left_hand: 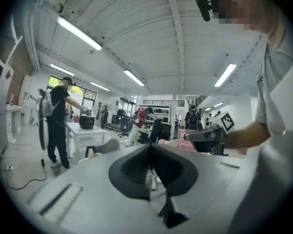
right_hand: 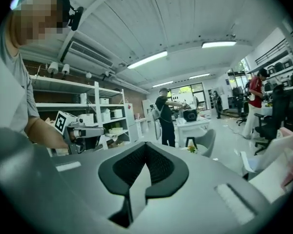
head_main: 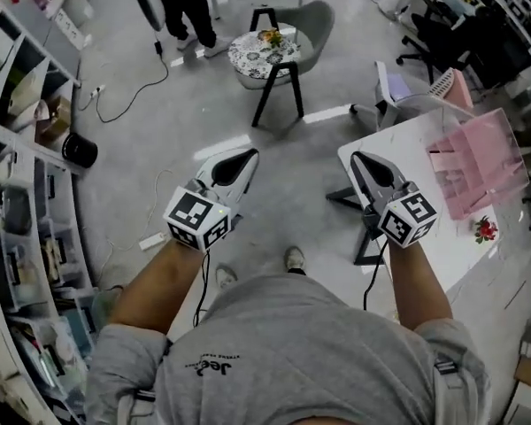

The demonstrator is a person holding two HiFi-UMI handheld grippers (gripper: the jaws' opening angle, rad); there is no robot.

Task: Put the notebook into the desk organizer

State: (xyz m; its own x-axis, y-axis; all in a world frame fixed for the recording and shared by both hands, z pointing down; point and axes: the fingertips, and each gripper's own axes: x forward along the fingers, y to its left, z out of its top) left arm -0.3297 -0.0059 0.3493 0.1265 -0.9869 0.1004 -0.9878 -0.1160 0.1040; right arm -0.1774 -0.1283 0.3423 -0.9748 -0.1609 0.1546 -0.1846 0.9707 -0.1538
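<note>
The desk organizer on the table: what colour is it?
The desk organizer is pink; the head view shows it best.

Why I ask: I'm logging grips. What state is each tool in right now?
Left tool: closed, holding nothing.
Right tool: closed, holding nothing.

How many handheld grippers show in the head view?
2. The left gripper is over the floor, jaws together; the right gripper is over the white table's corner, jaws together. None seems hidden.
</note>
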